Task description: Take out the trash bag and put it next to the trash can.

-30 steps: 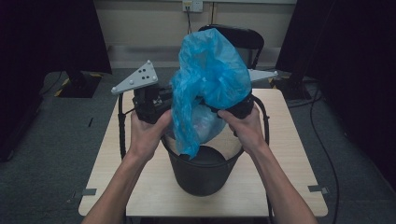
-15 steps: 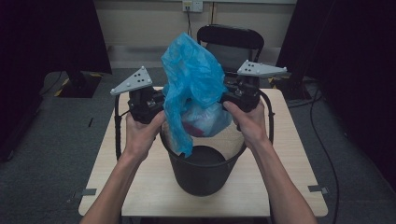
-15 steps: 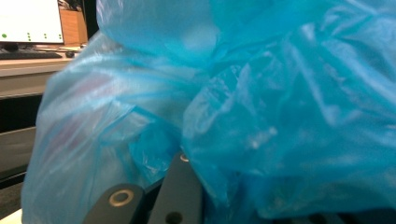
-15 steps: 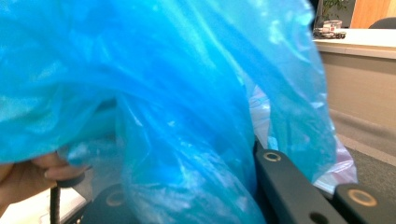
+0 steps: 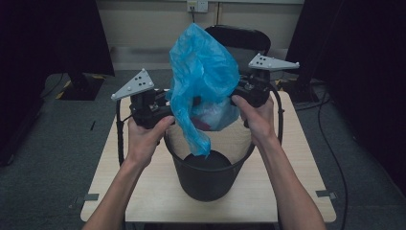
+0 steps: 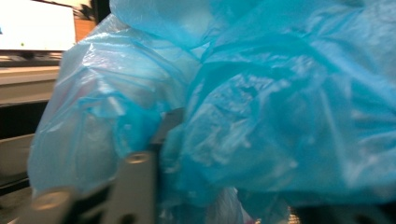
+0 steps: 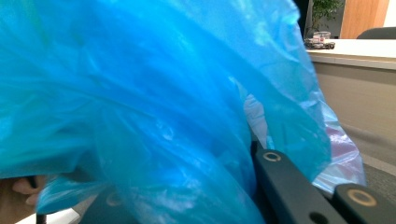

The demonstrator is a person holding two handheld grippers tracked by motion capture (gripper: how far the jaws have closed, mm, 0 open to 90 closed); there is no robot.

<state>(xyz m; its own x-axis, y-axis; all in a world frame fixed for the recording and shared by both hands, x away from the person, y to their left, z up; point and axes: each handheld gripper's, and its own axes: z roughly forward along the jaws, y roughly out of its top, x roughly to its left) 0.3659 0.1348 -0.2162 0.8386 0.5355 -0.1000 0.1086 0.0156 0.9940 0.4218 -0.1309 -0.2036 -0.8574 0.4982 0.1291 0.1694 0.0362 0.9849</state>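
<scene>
- The tabletop (image 5: pixel 306 191) is pale wood, and a black bin (image 5: pixel 209 178) stands on it midway between the left and right edges, somewhat nearer the near edge where my forearms come in.
- The blue plastic bag (image 5: pixel 203 81) hangs in the air right above the bin's mouth, between my two grippers. Its long axis runs roughly upright: the billowed top rises over both grippers and one loose tail droops to the bin's rim. Something pale and a bit of red show through the film low down; I cannot tell what it is.
- The right gripper (image 5: pixel 249 93) sits at the bag's right flank with its fingers (image 7: pixel 299 186) clenched on the film, which drapes straight over them in the right gripper view.
- The left gripper (image 5: pixel 160 111) is at the bag's left flank, level with the other. Its jaws have just been opening; film is bunched against one of its fingers (image 6: pixel 135 186), but I cannot tell whether any of it is pinched, so I read that side as let go.
- My judgement: the coming move turns on the bag being straight over the bin, so it goes down, with the right hand carrying it.
- I can read no brand, label or writing on the bag, the bin or the grippers.
</scene>
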